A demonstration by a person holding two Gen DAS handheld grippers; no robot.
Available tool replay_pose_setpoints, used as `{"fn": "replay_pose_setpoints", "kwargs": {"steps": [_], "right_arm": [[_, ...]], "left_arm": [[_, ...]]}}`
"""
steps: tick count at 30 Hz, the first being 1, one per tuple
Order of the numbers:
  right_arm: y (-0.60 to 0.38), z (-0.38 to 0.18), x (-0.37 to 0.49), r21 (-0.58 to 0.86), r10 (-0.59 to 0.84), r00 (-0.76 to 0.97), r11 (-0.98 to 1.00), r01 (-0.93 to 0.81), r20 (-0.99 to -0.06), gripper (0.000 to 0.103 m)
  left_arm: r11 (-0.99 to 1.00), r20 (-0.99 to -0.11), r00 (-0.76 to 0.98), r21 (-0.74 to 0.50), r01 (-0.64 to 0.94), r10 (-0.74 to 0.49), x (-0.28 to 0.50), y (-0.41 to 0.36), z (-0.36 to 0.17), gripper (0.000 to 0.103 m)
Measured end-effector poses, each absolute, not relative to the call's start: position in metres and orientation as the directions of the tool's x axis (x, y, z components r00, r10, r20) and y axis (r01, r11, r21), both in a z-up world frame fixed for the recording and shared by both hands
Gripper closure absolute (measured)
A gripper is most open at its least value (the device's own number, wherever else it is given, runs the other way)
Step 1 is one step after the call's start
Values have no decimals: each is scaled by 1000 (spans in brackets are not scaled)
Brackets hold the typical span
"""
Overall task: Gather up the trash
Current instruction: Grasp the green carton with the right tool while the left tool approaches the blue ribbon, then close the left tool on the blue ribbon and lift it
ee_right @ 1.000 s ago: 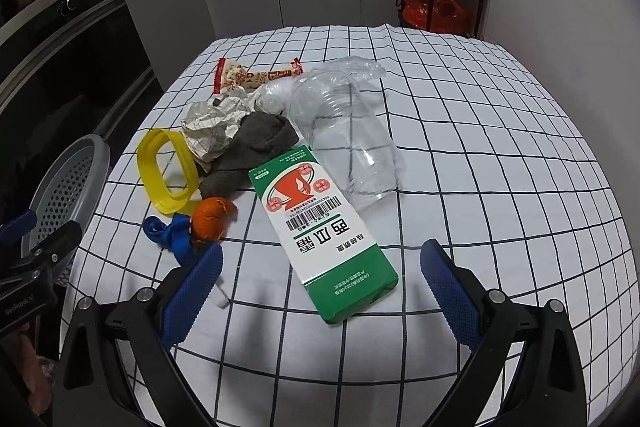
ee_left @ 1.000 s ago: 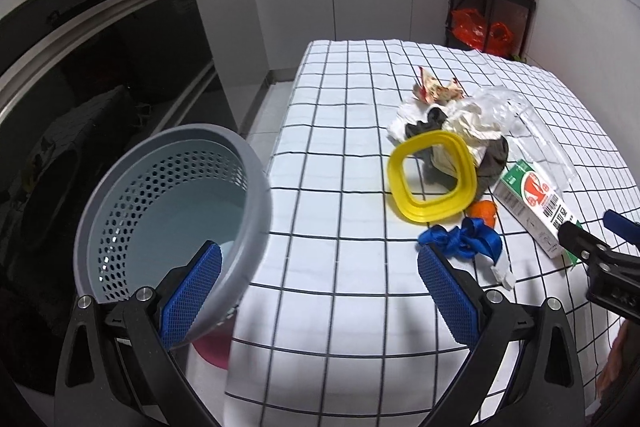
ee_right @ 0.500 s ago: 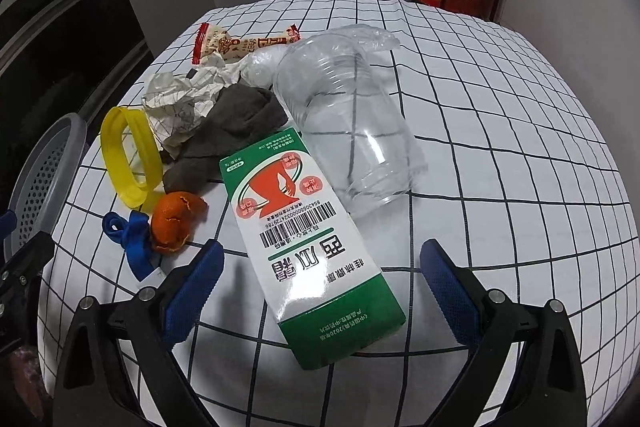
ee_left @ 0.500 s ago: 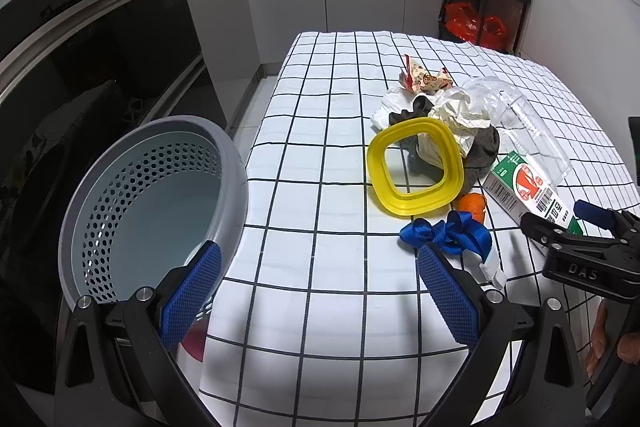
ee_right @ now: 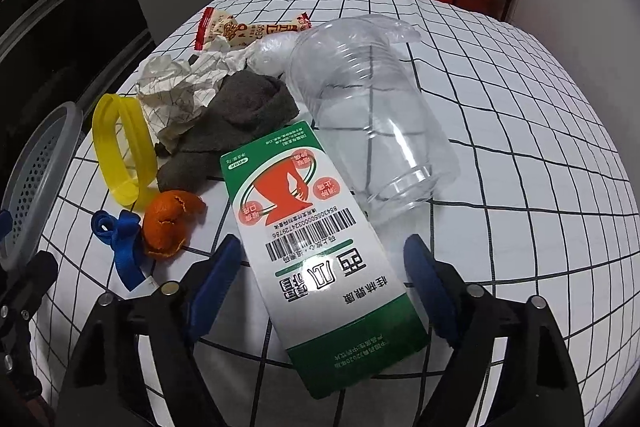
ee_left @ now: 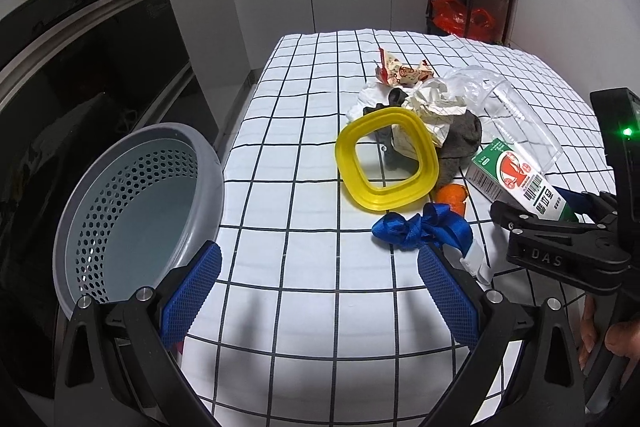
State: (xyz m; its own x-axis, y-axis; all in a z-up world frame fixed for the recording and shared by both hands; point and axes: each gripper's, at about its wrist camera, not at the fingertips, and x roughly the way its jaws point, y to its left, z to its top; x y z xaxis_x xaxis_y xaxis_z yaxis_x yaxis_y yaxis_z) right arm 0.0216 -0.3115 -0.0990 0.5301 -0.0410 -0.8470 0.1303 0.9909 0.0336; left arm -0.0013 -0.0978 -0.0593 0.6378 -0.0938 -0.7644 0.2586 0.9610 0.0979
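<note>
Carton (ee_right: 320,251) (green and white) lies between the spread fingers of the right tool (ee_right: 324,291), open left tool (ee_left: 316,295) hovering at nine o'clock.

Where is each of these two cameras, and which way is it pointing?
Left wrist: on the left gripper, looking forward over the checked table, grey basket at its edge; its open jaws show, plus the right gripper and a hand.
Right wrist: on the right gripper, low over the green carton, which lies between its open jaws; the left gripper's tip shows at left.
Shared: carton, yellow ring, blue ribbon, orange peel, clear jar, basket.
</note>
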Motion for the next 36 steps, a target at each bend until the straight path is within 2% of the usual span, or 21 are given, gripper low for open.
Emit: {"fn": "replay_pose_setpoints", "kwargs": {"steps": [3,6,19,27,36], "right_arm": [[-311,-96,20,56,-15,536,992,117,-844,45],[-310,-94,16,97,22,540,989,111,-842,49],[-312,-55,-8,207,108,630,975,85,-769,53],[-327,-37,-19,250,122,670,963,98,-733,53],[-337,-30,-24,280,127,687,953,116,-715,53]], "left_arm": [[961,-763,639,97,259,-95,-3,-99,-59,7],[961,-763,639,101,259,-93,-5,-102,-61,7],[971,-765,637,71,228,-94,-9,-113,-64,6],[968,-778,615,34,247,-130,-8,-137,-71,6],[970,-794,597,43,241,-113,-1,-160,-86,7]]}}
